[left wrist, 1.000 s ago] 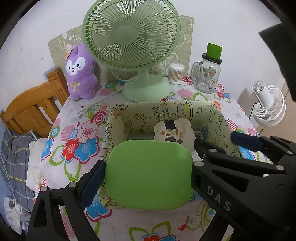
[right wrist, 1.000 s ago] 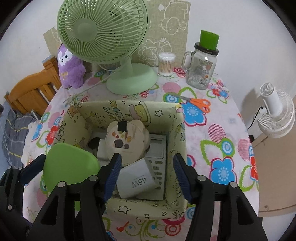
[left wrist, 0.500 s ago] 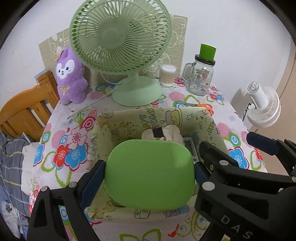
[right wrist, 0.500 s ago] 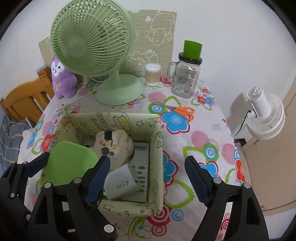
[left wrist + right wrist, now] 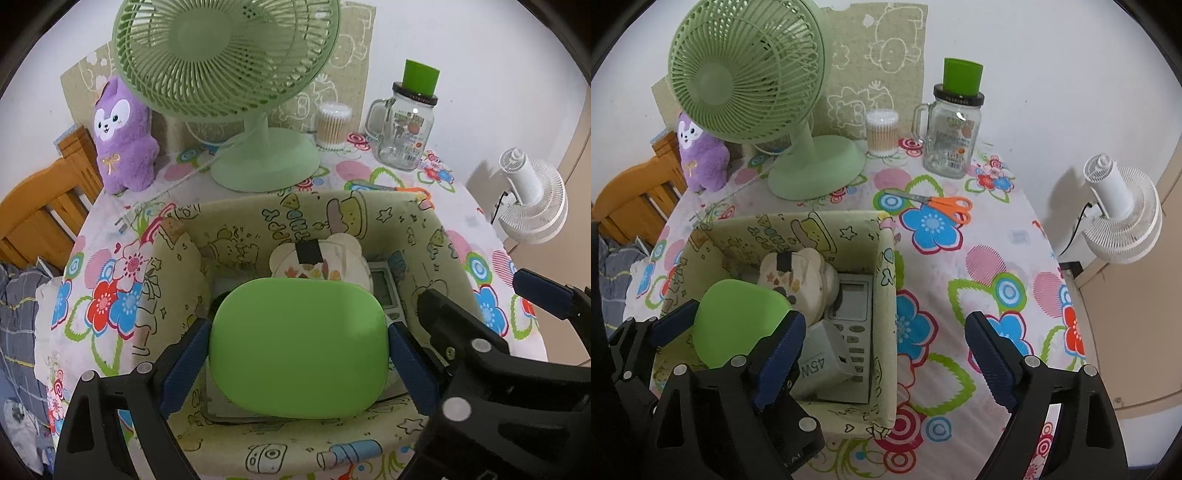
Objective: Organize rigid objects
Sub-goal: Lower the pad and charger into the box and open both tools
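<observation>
Left gripper (image 5: 298, 349) jaws clamp the green case (image 5: 298, 349) above the fabric box (image 5: 439, 236); right gripper (image 5: 884, 352) jaws wide, empty

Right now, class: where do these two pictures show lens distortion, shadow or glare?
Left wrist view: fisheye bends the table edge and leaves dark corners; a bright glint sits on the glass mug jar. Right wrist view: the white fan casts a soft shadow on the wall; the same curved, dark-cornered framing.
</observation>
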Available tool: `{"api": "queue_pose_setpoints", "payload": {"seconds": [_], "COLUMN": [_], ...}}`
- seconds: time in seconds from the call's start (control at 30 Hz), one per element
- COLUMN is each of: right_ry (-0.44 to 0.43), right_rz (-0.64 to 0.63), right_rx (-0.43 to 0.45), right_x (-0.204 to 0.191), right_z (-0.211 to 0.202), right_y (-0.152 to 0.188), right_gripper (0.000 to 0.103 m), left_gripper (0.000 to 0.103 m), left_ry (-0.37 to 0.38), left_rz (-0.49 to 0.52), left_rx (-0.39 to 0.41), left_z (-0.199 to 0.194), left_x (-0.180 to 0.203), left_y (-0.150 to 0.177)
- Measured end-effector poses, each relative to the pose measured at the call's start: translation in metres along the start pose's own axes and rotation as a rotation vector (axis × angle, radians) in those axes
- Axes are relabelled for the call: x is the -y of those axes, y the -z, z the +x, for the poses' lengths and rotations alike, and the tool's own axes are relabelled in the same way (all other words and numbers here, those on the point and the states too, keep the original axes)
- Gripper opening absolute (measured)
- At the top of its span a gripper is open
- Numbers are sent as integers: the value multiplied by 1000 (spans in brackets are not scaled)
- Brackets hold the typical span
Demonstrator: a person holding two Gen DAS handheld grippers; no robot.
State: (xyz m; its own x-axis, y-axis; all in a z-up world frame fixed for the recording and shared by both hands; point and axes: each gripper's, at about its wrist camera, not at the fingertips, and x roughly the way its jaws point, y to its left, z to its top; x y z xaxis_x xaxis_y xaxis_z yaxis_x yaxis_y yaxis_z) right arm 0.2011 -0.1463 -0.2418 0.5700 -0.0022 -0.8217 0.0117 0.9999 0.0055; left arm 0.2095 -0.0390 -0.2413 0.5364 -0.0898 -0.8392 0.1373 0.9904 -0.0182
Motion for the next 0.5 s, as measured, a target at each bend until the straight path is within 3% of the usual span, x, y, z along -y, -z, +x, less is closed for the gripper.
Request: {"api": "queue_pose_setpoints", "payload": {"seconds": [0.4,0.5], "right_ry": [-26,-25], "right_rz": [-8,-6], "right_rx": [-43,-47], "right_x": [-2,-3], "right_z": [19,21], "right_y": [0,-1], "right_gripper": [90,90], "left_gripper": [96,101], "left_ry": [-22,-25], "left_rz": [10,17], "left_rx": [-38,-42], "left_z": [17,18], "left_x": [1,2], "left_y": [3,2]}}
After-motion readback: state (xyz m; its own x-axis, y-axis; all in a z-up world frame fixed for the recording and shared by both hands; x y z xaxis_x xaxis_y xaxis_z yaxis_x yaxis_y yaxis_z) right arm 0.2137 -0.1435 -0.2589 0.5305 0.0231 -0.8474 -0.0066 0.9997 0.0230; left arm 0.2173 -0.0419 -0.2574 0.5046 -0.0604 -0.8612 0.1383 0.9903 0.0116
